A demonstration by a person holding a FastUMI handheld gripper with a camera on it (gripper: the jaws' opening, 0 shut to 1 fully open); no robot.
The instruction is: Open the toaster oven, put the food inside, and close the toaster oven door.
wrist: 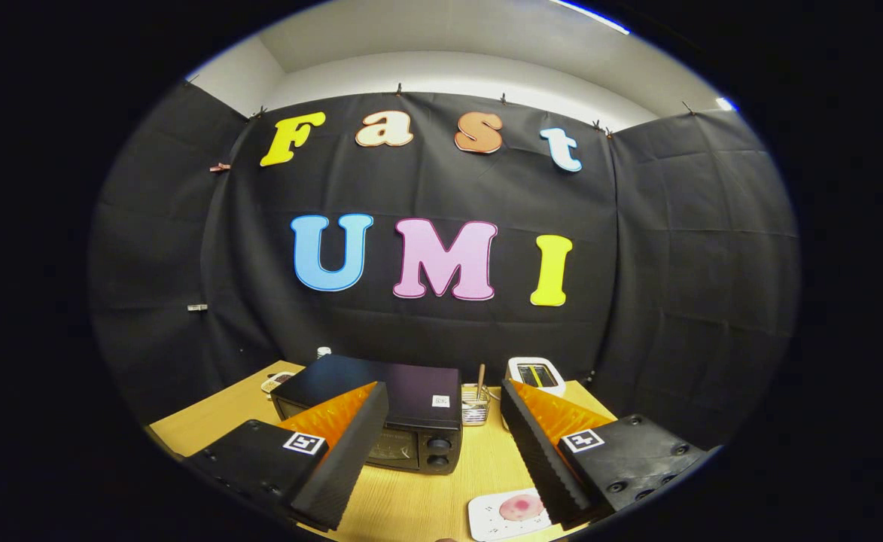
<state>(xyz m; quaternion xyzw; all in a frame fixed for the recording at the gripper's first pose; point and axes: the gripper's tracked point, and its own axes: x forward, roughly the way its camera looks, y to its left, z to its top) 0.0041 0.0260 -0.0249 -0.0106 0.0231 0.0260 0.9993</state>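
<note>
Toaster oven (403, 421) sits closed just beyond the wide-open, empty jaws, behind the left finger (347, 455).

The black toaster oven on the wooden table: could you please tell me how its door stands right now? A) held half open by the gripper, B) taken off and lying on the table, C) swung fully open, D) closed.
D: the black toaster oven shows its glass door flat and closed against its front, while the gripper hangs open above the wooden table, its fingers touching nothing.

Toaster oven (403, 418), plate (507, 514) on table (411, 504)
</note>
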